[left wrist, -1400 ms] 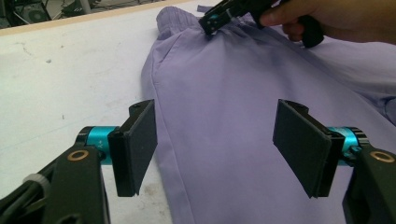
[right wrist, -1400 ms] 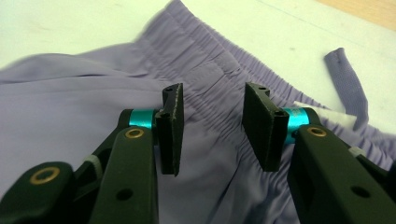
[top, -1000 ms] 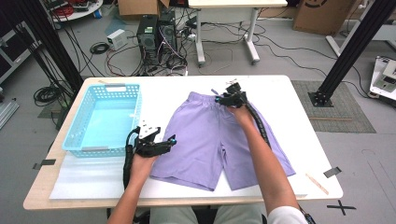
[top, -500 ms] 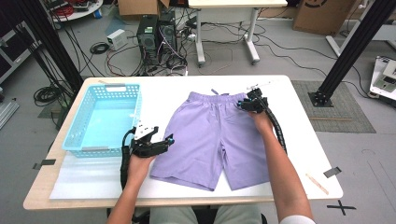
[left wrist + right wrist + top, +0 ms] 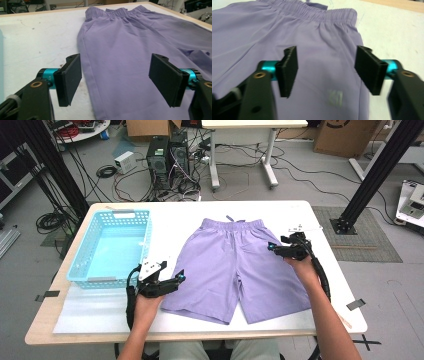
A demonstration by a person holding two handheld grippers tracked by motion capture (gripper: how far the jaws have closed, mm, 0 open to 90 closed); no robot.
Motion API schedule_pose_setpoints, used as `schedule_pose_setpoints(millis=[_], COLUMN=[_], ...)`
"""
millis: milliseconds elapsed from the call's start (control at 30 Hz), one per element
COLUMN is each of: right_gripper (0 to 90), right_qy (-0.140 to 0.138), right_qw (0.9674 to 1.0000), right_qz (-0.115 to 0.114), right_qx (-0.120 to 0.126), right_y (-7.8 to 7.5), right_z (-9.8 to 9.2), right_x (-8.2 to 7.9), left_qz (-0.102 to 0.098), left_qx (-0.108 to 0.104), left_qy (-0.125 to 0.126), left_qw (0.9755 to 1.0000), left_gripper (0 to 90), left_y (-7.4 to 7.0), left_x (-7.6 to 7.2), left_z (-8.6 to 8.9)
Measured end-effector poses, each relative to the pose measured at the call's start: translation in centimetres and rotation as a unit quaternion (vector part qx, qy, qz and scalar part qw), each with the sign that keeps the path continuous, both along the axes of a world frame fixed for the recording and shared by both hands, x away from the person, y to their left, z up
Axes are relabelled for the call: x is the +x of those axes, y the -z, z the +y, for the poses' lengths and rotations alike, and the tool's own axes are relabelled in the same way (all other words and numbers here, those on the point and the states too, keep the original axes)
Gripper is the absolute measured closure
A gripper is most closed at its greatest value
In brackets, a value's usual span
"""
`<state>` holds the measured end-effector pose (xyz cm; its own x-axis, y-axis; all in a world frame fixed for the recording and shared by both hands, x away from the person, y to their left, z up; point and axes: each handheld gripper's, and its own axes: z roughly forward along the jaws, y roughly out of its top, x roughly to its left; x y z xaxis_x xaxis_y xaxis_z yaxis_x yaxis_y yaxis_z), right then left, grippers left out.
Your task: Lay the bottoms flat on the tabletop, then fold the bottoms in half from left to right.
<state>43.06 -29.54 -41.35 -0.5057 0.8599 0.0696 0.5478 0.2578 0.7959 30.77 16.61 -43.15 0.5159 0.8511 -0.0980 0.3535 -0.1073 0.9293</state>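
Observation:
Purple shorts (image 5: 235, 265) lie flat on the white table (image 5: 300, 212), waistband (image 5: 312, 11) at the far side. My left gripper (image 5: 176, 279) hovers at the outer edge of the left leg near its hem, jaws apart. In the left gripper view the gripper (image 5: 118, 75) straddles that edge of the shorts (image 5: 130, 45) without pressing it; its jaws have just opened a little further. My right gripper (image 5: 272, 249) is over the right side of the shorts. In its own view the gripper (image 5: 328, 70) stands wide over the cloth (image 5: 287, 30), having just opened, with nothing pinched.
A light blue plastic basket (image 5: 145, 240) stands on the left part of the table, close to my left gripper. Bare table lies right of the shorts and along the front edge. Cables, computer cases and black frame legs stand on the floor beyond the table.
My right gripper has moved from the middle of the waistband to the right side of the shorts and nearer the person, and its jaws stand wider. The left hand has stayed in place.

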Motion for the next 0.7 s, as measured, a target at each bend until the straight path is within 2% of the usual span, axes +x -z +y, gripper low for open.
schedule_pose_setpoints(millis=[33, 100, 167, 233, 333, 433, 533, 700], right_gripper=[24.9, 21.1, 21.1, 21.1, 21.1, 21.1, 21.1, 21.1], right_qy=[0.002, 0.005, 0.003, 0.0, -0.006, -0.021, -0.02, -0.017], right_qw=[1.0, 0.9999, 0.9998, 0.9998, 0.9999, 0.9997, 0.9997, 0.9994], right_qz=[0.003, -0.013, -0.02, -0.017, -0.014, -0.009, -0.009, -0.024], right_qx=[-0.003, -0.006, -0.002, -0.005, -0.001, 0.0, 0.01, 0.017], right_y=[-0.1, -0.1, -0.1, -0.2, -0.3, -0.5, -0.8, -1.2], right_z=[-0.1, -0.5, -0.8, -1.1, -1.2, -1.0, -1.0, -0.8], right_x=[-0.5, -1.7, -2.6, -3.2, -3.6, -3.6, -3.6, -3.8], left_qz=[-0.003, -0.005, -0.005, -0.006, -0.006, -0.001, 0.0, 0.001], left_qx=[-0.004, -0.004, -0.003, 0.003, 0.005, -0.002, -0.003, -0.004], left_qy=[0.001, 0.003, 0.008, 0.011, 0.01, 0.005, 0.005, 0.006], left_qw=[1.0, 1.0, 1.0, 0.9999, 0.9999, 1.0, 1.0, 1.0], left_gripper=[24.2, 23.7, 23.7, 23.7, 23.7, 23.7, 23.7, 23.7], left_y=[0.0, -0.1, -0.1, -0.1, -0.1, 0.0, 0.1, 0.2], left_x=[-0.2, -0.7, -0.9, -1.1, -1.3, -1.5, -1.7, -1.6], left_z=[-0.1, -0.2, -0.2, -0.3, -0.1, 0.2, 0.6, 1.2])
